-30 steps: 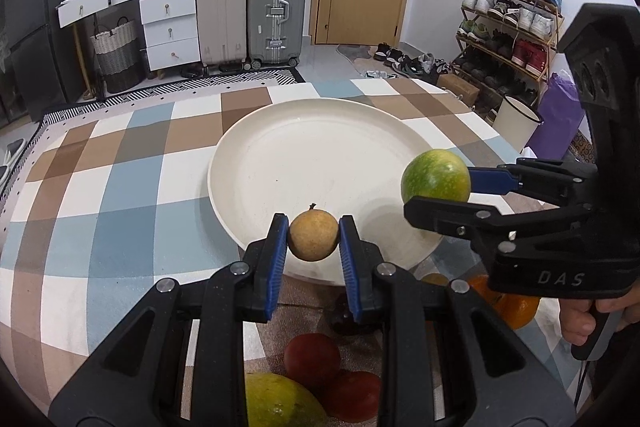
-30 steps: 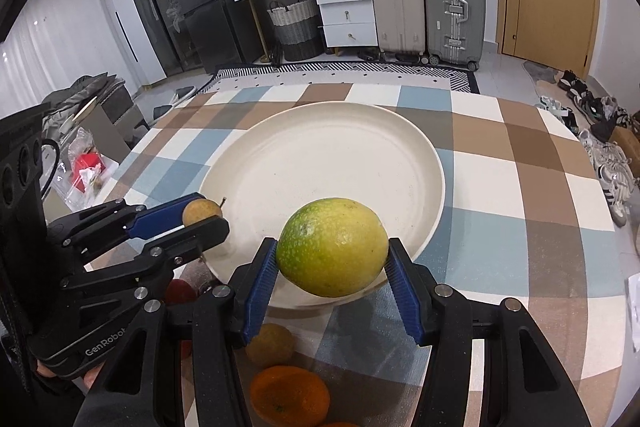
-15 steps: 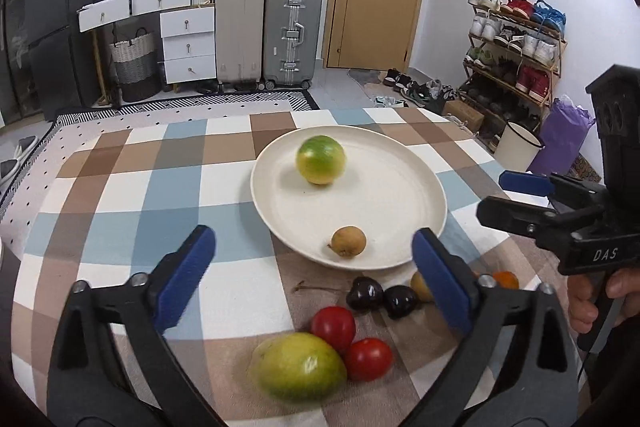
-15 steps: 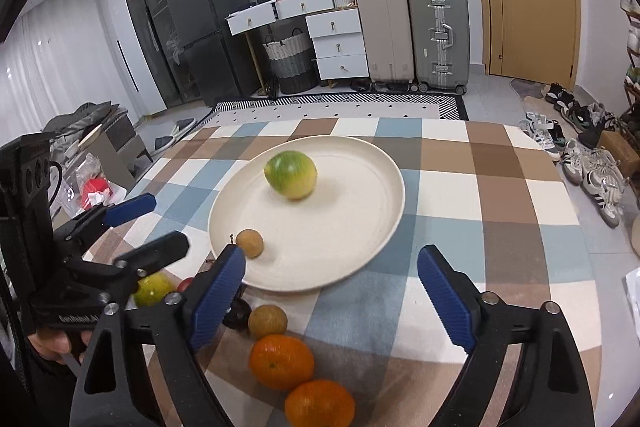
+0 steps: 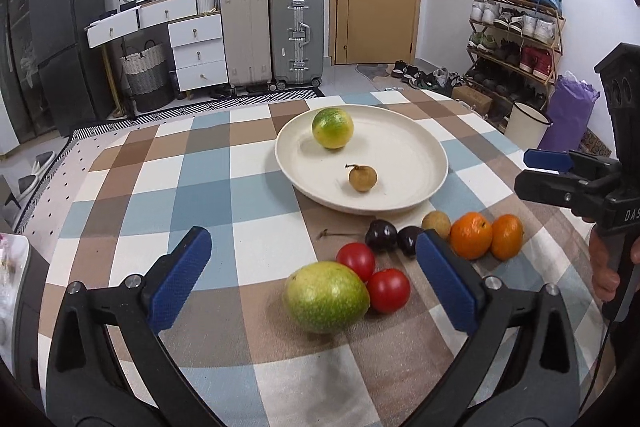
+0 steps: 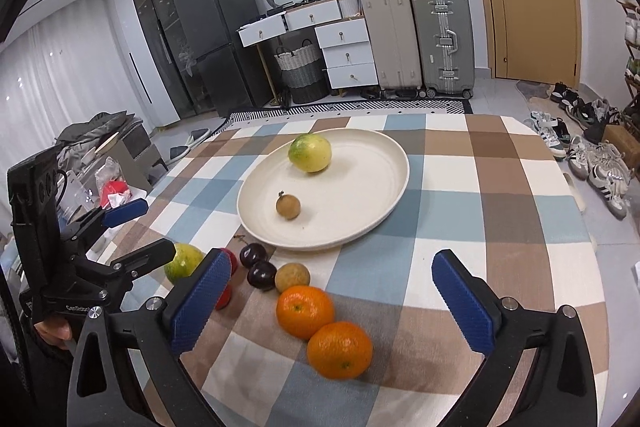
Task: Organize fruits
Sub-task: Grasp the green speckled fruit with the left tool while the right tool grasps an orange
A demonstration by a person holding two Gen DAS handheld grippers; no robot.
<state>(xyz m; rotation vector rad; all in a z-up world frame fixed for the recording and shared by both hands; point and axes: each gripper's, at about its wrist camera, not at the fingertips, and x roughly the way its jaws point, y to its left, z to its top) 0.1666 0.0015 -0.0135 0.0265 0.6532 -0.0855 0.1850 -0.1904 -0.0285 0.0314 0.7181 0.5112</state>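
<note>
We see a cream plate (image 5: pixel 420 163) on a checked tablecloth (image 5: pixel 208 187), holding a green-yellow fruit (image 5: pixel 332 128) at its far side and a small brown longan (image 5: pixel 362 178) nearer us. Just in front of the plate lie a green mango (image 5: pixel 326 297), two oranges (image 6: pixel 306 311), two tomatoes (image 5: pixel 388 290), two dark plums (image 5: pixel 382 235) and another longan (image 6: pixel 292 277). We hold the left gripper (image 5: pixel 312 279) and right gripper (image 6: pixel 330 301) above these, both spread wide and empty.

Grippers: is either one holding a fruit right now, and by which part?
Nothing is held. The left gripper and right gripper are both open, over the fruit on the table.
</note>
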